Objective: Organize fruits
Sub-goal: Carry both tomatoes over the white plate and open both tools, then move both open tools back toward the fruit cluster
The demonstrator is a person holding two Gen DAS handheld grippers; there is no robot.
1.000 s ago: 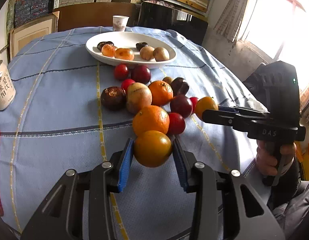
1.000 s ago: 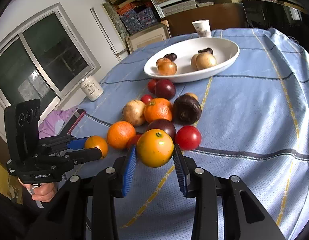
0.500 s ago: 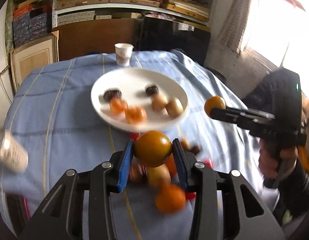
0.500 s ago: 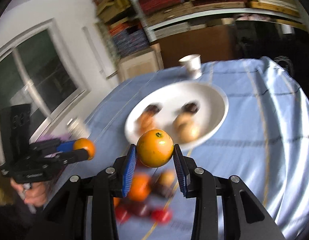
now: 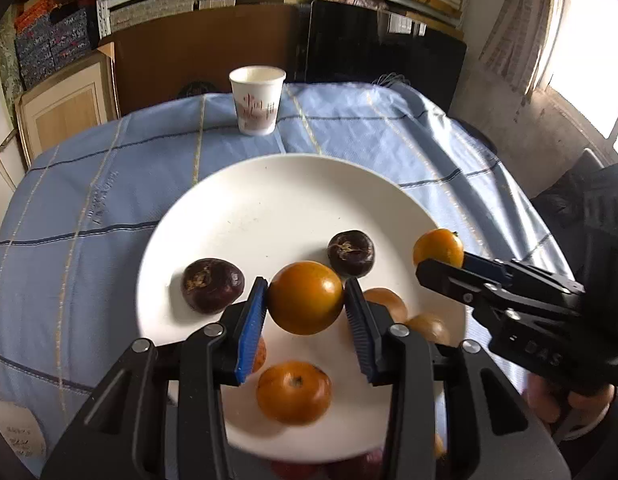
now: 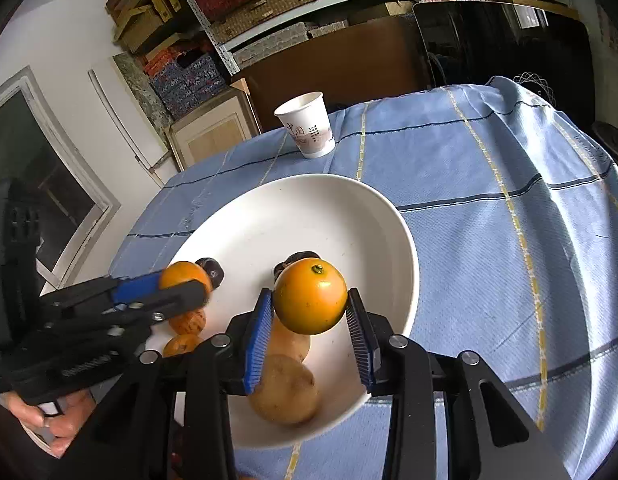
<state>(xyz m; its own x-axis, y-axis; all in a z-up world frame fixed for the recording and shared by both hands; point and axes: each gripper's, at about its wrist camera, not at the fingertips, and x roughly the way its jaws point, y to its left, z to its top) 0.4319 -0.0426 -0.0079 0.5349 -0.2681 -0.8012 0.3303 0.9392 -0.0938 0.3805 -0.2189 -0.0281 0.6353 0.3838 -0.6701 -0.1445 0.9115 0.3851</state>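
So both my grippers are loaded right now. My left gripper [image 5: 305,308] is clamped on an orange fruit [image 5: 305,297], blue pads pressed against both its sides, and it's hanging over the near half of the white plate [image 5: 269,196]. My right gripper [image 6: 311,322] is squeezed onto a second orange fruit [image 6: 311,297] with a little green stem nub on top, held over the right part of the same plate. From the left camera I can see that one poking in from the right, its fruit sitting just over the plate's right rim. From the right camera the left gripper comes in from the left with its fruit over the plate's left side.

What's already on the plate: two dark purple fruits, one on the left [image 5: 211,285] and one further back right of centre [image 5: 351,253]. There's an orange one [image 5: 293,391] lying under my left gripper near the front edge, and another orange one half hidden behind the left finger. Two tan-brown round ones [image 6: 284,388] sit on the right side, right under my right gripper in its view, one behind the other.

Past the plate there's a paper cup [image 5: 257,100] standing upright on the blue checked tablecloth [image 5: 89,184], well apart from the plate. At the bottom of the left view I can make out a bit of red stuff just off the plate's near rim, too hidden to say what exactly.
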